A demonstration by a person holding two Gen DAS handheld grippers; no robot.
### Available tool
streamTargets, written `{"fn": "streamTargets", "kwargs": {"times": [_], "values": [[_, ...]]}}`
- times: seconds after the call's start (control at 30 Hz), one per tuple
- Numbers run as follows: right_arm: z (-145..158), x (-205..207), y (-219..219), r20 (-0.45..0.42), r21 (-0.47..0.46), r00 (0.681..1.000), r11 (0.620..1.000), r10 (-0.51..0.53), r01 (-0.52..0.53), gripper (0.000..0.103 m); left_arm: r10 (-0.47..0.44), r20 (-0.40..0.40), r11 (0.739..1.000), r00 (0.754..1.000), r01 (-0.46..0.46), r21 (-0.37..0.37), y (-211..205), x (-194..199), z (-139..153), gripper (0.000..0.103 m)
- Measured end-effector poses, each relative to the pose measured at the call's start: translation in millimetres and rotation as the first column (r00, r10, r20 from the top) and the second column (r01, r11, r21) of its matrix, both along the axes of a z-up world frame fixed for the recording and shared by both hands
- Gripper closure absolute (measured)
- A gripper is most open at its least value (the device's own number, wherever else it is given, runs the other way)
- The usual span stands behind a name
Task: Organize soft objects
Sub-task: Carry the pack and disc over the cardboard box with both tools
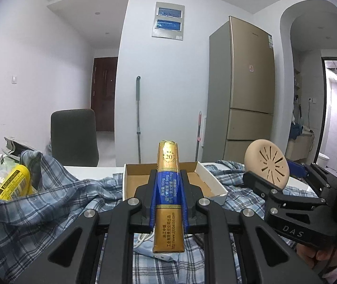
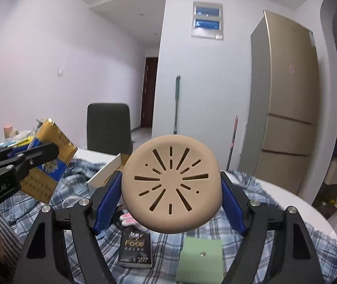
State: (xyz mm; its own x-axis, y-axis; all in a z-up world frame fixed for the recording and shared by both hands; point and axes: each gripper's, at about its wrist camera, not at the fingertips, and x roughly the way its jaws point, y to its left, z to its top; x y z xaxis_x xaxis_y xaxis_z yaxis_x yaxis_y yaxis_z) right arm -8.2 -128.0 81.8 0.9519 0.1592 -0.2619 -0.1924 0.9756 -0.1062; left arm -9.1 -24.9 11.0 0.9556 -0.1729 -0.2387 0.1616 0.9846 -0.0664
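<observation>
Gold-blue pack (image 1: 167, 196) reads "20"; black packet (image 2: 135, 248) "Face".

Fridge (image 1: 246, 90) — mop (image 1: 138, 118), chair (image 1: 74, 137)

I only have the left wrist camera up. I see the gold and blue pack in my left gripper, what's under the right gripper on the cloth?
Observer: Under the right gripper, a black packet printed "Face" lies on the plaid cloth.
Operator: Anything next to it?
Observer: A pale green flat square lies just right of the packet, apart from it.
Operator: How does the right gripper hold the beige disc?
Observer: The beige slotted disc is pinched at its left and right edges between the blue pads, slotted face toward the camera.
</observation>
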Motion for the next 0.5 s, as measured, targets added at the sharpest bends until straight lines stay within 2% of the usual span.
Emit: {"fn": "streamTargets", "kwargs": {"times": [0.13,0.27,0.33,0.5], "values": [[16.6,4.3,-1.8,0.017,0.011,1.000,1.000,-0.005,0.005,0.026,-0.005,0.021,1.000,1.000,0.004,0.014,-4.0,3.4,15.0,0.086],[40.3,15.5,-5.6,0.040,0.013,0.999,1.000,-0.009,0.008,0.025,-0.004,0.075,0.999,0.997,0.001,0.035,-6.6,12.3,38.2,0.086],[52.4,25.7,-5.1,0.062,0.013,0.998,1.000,-0.016,0.015,0.025,-0.030,0.109,0.999,0.994,0.028,0.018,-4.8,17.9,51.9,0.086],[73.6,56.2,-8.1,0.111,0.039,0.992,0.998,-0.061,0.057,0.025,-0.027,0.186,1.000,0.982,0.027,0.002,-4.7,41.4,79.5,0.086]]}}
